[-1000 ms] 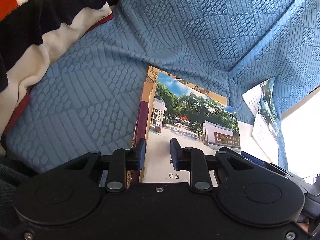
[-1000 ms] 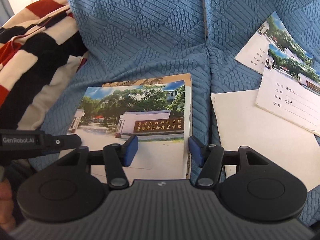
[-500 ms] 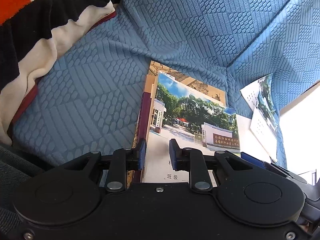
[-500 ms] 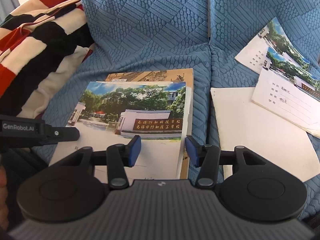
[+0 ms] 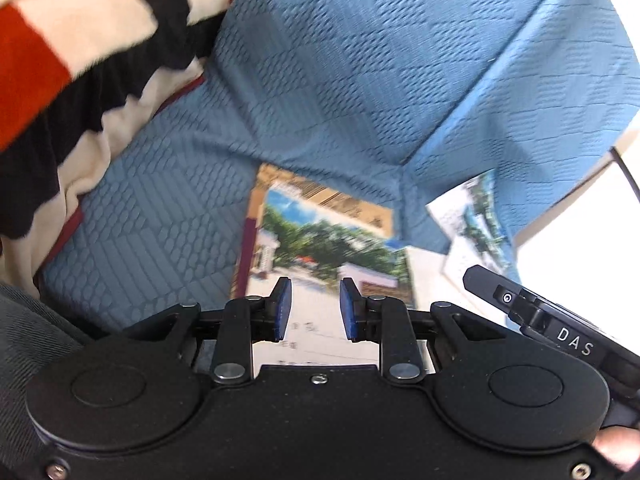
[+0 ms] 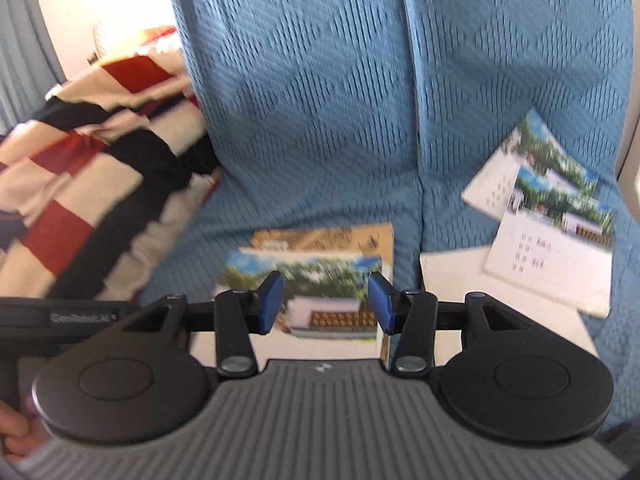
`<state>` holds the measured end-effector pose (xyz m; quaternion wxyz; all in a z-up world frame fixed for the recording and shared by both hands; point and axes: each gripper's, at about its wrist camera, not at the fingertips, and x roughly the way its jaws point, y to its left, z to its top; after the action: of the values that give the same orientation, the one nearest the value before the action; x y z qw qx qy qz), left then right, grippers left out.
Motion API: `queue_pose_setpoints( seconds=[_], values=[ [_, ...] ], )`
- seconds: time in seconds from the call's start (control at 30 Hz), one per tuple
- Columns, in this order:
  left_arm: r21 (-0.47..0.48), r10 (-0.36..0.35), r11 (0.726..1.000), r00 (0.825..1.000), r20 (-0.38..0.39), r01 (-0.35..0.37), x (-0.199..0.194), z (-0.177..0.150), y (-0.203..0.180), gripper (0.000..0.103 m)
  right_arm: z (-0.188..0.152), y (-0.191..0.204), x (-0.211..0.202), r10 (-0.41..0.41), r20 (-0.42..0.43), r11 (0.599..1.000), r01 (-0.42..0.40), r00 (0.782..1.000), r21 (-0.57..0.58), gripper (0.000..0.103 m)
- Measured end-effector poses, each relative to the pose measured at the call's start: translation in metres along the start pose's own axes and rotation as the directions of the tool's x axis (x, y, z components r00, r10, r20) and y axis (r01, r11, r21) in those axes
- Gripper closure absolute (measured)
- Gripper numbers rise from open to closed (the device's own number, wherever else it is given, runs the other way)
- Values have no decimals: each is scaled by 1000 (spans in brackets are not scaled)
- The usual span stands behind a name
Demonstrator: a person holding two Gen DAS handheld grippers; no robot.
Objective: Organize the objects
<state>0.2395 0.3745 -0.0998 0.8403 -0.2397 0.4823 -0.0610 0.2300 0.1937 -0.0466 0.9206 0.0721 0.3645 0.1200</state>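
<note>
Both claws empty, jaws apart: left claw (image 5: 314, 306), right claw (image 6: 325, 303). Stacked booklets (image 6: 320, 280) lie directly below both; loose booklets (image 6: 552, 216) lie rightward, nearer right claw.

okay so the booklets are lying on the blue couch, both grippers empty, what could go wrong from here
The stacked booklets lie near the seam between the cushions; a nudge might slide the top one off. The booklets on the white sheet overlap loosely, so the right gripper may pinch only one.
</note>
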Motion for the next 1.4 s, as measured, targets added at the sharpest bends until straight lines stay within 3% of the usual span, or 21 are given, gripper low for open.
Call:
queue_pose_setpoints(
  seconds=[0.37, 0.67, 1.1, 1.4],
  values=[
    [104, -27, 994, 994, 106, 15, -67, 0, -46, 79, 6, 7, -71, 0, 82, 1000, 1, 997, -13, 53],
    [144, -29, 990, 989, 145, 8, -102, -11, -64, 70, 1, 3, -108, -47, 128, 999, 45, 991, 18, 52],
    [176, 15, 984, 989, 148, -41, -128, -23, -71, 68, -20, 9, -129, -63, 85, 997, 59, 994, 47, 52],
    [192, 11, 981, 991, 136, -37, -127, -27, -77, 60, -27, 7, -128, -60, 52, 997, 58, 997, 44, 51]
  ],
)
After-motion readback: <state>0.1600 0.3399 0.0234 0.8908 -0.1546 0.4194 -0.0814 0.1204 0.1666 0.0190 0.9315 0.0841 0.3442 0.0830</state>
